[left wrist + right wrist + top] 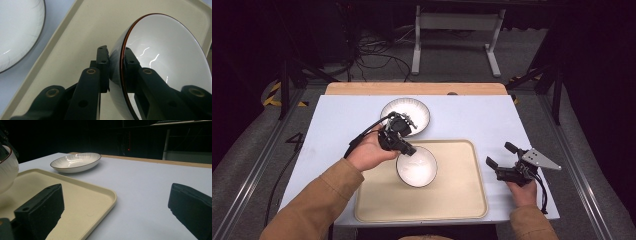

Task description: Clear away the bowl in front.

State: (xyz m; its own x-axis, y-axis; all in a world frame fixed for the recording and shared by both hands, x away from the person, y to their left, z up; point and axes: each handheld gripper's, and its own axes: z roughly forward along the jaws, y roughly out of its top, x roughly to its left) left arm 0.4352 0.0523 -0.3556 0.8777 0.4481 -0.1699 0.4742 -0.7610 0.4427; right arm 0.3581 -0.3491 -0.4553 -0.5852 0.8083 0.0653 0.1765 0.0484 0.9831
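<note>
In the centre of the high view, the left gripper [408,150] was clamped on the rim of a round white bowl with a dark rim [416,167], one jaw inside and one outside; the bowl sat over the upper left part of a beige rectangular plastic tray [462,195], and whether it touched the tray could not be told; a shallow white ribbed dish with a dark edge [414,111] lay on the white tabletop [472,117] just above the tray; at the right of the frame, the right gripper [501,154] rested beside the tray, jaws spread wide and holding nothing.
</note>
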